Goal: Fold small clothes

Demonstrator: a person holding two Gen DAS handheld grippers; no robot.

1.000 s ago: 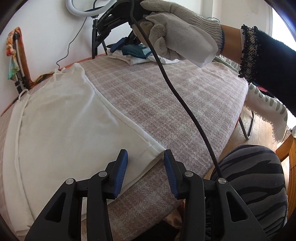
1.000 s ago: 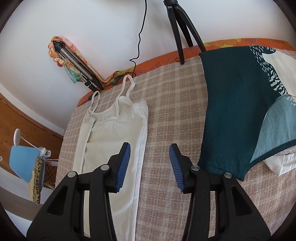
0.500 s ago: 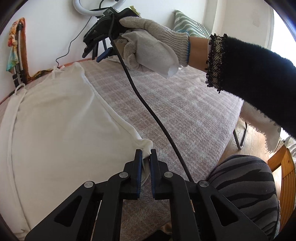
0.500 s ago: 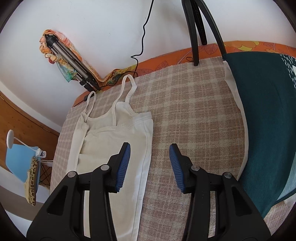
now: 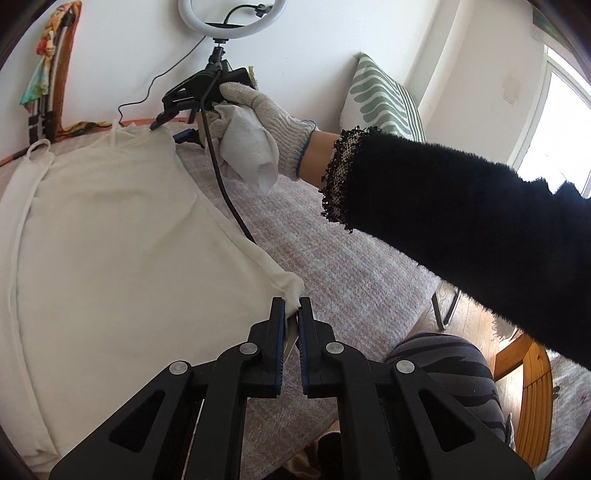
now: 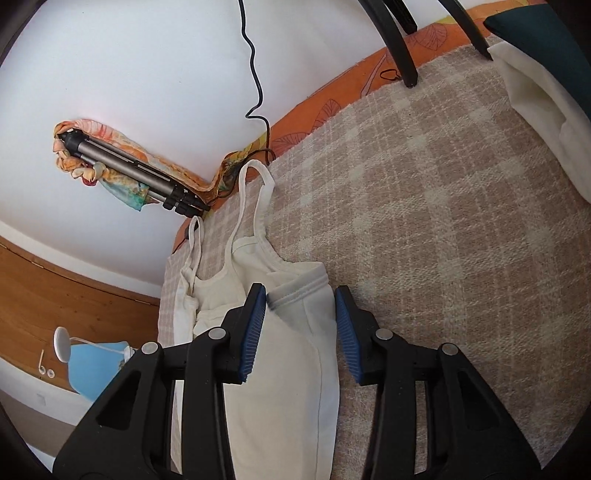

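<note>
A big checked blanket [image 6: 424,206] in pink-brown and cream covers the flat place where the work happens. An orange cloth with leaves [image 6: 332,99] runs along its far edge, next to the white wall.

On the blanket lies a small white top [image 5: 110,251] with thin straps [image 6: 255,192]. It lies flat, with the straps pointing to the wall. It looks folded in half the long way.

A person's arm in a fuzzy black sleeve [image 5: 461,218] reaches over the blanket. The right hand [image 5: 258,122] wears a knit work glove and holds the right gripper [image 6: 300,325]. A black cable [image 5: 221,173] hangs down from it.

The left gripper [image 5: 291,314] is at the near corner of the white top. Its two claws are clenched tight on that corner, and the cloth bunches up a little there.

The right gripper is at the top corner of the white top, by the armhole. Its blue pads [image 6: 255,332] have just been closing, with the corner of the top between them. They stand on each side of the cloth, with a gap there, so this claw is not pinching.

A green and white pillow [image 5: 384,99] leans in the corner. A ring light [image 5: 232,18] stands by the wall. A folded tripod [image 6: 129,170] wrapped in a bright scarf leans there too. A dark green cloth on a cream one [image 6: 535,92] lies off to the side. A knee in striped grey pants [image 5: 443,365] is by the blanket's edge.
</note>
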